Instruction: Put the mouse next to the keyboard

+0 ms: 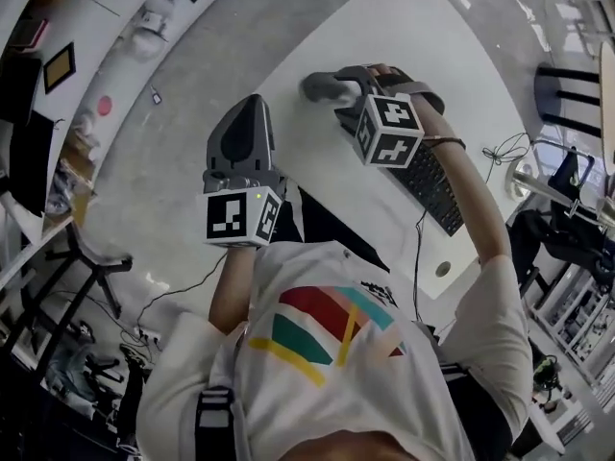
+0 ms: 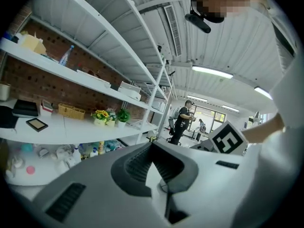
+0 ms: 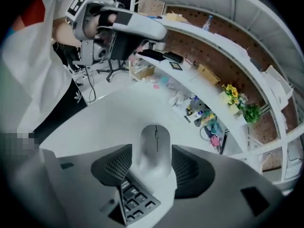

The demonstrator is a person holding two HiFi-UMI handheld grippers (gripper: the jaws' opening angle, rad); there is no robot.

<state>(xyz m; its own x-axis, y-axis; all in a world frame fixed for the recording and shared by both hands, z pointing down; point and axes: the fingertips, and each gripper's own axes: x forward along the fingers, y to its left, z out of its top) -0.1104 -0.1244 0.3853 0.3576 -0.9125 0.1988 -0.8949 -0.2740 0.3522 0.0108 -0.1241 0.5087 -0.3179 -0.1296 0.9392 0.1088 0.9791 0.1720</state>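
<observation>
The mouse [image 3: 156, 141] is what I am watching, but I will take the scene from the biggest thing down. The white worktop [image 1: 317, 166] runs across the middle of the head view, with grey floor [image 1: 173, 171] to its left. Long white shelves [image 2: 71, 72] against a brick wall fill the far side of both gripper views.

On the worktop lies the dark keyboard [image 1: 434, 188], on the right side and running away from me at an angle.

My left hand-held gripper [image 2: 152, 144] is raised by the worktop's left edge and points out toward the shelves. Its jaw tips meet in a point, with nothing between them.

My right hand-held gripper [image 3: 152, 148] reaches out over the worktop beyond the keyboard's far end. Its jaws stand on either side of the mouse and close in against its flanks — the left pad [image 3: 121, 163] clearly touches. The mouse is pale grey, its wheel end pointing away from the gripper. A corner of the keyboard shows just under its near end. Whether the mouse rests on the worktop or hangs just above it, I cannot tell.
</observation>
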